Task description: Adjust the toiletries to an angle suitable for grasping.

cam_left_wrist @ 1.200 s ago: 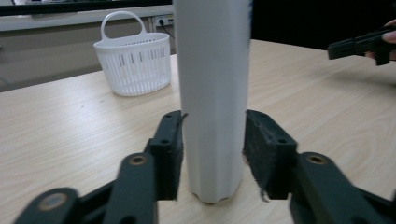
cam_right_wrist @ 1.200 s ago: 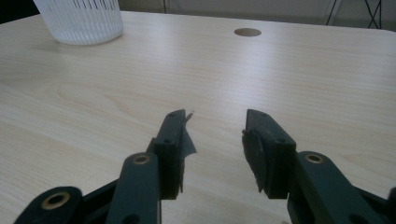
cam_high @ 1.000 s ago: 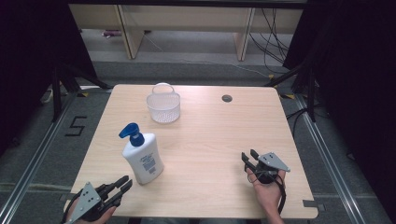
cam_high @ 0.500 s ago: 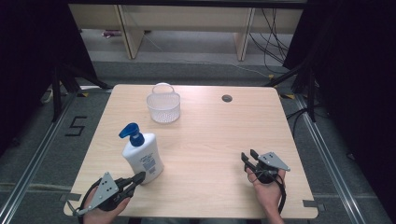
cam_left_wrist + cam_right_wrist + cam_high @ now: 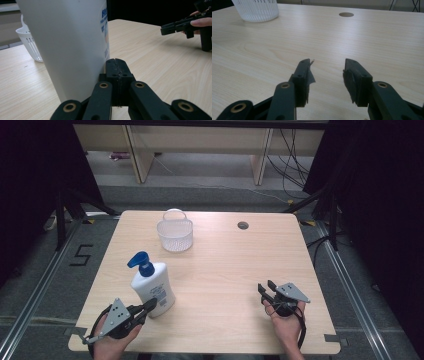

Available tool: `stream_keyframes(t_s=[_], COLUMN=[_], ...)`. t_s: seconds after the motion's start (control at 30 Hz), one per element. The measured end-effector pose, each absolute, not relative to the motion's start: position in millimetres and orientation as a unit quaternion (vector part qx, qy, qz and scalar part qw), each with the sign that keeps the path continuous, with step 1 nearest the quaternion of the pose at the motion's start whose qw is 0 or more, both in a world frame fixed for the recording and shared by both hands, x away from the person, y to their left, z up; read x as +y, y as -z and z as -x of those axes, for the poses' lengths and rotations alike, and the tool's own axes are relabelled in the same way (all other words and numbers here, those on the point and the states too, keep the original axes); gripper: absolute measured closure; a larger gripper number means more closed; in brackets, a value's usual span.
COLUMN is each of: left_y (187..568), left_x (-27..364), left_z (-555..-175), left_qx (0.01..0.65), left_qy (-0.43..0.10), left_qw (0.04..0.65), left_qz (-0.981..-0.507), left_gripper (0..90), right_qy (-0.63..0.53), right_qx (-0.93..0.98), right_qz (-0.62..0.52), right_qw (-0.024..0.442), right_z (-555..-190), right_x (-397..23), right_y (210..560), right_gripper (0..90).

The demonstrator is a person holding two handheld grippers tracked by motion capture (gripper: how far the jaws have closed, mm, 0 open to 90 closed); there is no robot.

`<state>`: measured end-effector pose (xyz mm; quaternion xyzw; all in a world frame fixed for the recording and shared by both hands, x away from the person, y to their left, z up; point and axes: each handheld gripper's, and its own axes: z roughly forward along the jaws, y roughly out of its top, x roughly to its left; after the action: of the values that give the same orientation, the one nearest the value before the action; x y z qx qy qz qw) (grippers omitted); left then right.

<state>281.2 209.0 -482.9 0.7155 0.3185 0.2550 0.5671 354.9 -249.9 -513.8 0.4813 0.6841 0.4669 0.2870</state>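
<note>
Bottle label: blue print, unreadable; floor "5".

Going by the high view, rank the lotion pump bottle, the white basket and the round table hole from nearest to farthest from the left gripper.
1. Lotion pump bottle: right at the tip of the left gripper, near-left of the table.
2. White basket: far side, left of centre.
3. Round table hole: far side, right of centre.

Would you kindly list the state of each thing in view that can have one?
Bottle: upright on the table, pump cap on.
Basket: upright, looks empty.
Left gripper: shut, empty, tips beside the bottle's base.
Right gripper: open, empty, low over the table.
</note>
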Motion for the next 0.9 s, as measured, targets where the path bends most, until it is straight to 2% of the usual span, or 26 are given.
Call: stream_keyframes(t_s=[0.9], left_y=[483.4], left_x=[237.8], left_z=[-297.9], left_qx=[0.368], left_qy=[-0.268], left_qw=[0.559], left_qz=[-0.693], left_gripper=[89.8], right_qy=[-0.471], right_qx=[0.681], right_qz=[-0.485], right_qw=[0.282], right_z=[-354.4], right_x=[-250.5], right_y=[513.7], right_gripper=[56.1])
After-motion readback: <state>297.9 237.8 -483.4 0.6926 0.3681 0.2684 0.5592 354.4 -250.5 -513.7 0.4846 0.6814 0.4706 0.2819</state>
